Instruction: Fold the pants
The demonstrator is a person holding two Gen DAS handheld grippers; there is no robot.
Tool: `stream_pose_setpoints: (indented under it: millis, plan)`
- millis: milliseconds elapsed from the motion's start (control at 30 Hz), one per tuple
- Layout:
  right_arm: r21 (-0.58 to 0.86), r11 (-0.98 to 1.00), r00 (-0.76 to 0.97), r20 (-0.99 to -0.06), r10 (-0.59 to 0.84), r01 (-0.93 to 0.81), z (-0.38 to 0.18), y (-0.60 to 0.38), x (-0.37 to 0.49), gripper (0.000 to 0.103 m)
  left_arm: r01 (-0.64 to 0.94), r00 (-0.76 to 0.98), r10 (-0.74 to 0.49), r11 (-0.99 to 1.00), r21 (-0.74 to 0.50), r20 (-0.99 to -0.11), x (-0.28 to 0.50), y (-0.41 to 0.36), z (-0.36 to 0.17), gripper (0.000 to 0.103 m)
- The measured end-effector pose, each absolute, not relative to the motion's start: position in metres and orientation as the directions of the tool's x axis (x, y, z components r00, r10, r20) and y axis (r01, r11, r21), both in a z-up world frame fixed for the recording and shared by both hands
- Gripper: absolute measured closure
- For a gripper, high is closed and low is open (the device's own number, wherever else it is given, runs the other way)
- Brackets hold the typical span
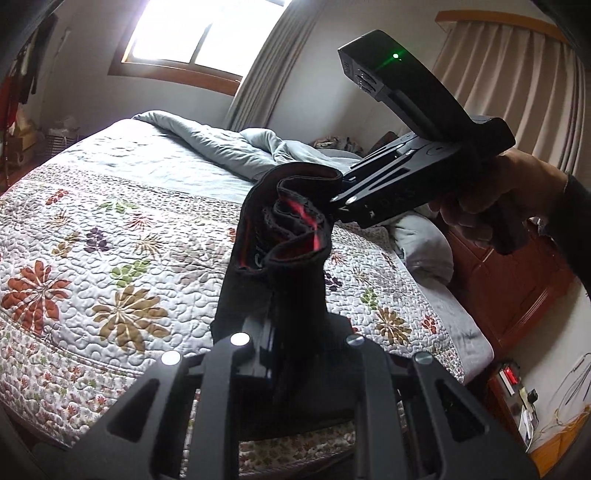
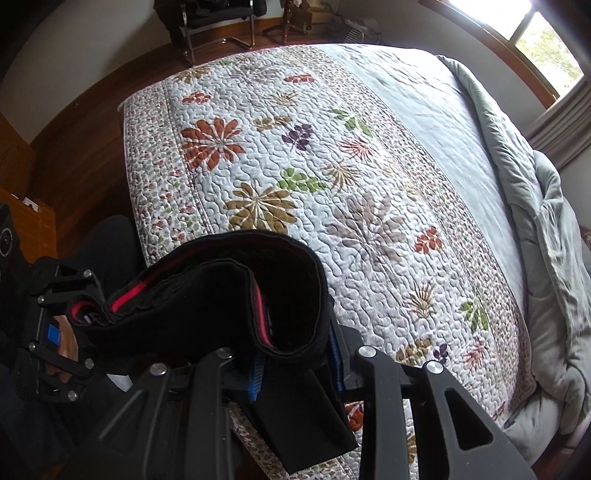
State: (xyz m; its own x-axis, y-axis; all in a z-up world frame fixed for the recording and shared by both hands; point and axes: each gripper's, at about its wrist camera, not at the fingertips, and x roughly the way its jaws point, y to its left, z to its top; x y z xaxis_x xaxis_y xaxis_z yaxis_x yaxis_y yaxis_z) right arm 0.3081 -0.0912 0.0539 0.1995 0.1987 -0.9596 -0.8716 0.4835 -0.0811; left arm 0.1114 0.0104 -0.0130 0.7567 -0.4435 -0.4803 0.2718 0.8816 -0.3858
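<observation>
Both grippers pinch the black pants [image 1: 280, 229] by the waistband, stretched between the left gripper [image 1: 273, 354] and right gripper [image 2: 295, 365] above the bed [image 2: 332, 155], legs apparently hanging below

Daylight glares from the blown-out window [image 1: 192, 29]; fisheye edges bend, corners dark

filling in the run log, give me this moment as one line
step: fold pants | left tongs: shut on black pants | right tongs: shut on pants | pants: bunched, held above floral quilt | fold: not yet laid
</observation>
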Motion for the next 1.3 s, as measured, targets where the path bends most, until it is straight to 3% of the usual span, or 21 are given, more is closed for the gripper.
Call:
stream_pose_setpoints:
  millis: [1300]
  plan:
    - [-0.077, 0.563, 0.251, -0.938, 0.238, -0.823, -0.008, -0.225, 0.303, 0.075, 0.435, 0.638, -0.535, 0.844, -0.314, -0.554, 0.131, -0.109, -0.067, 0.087]
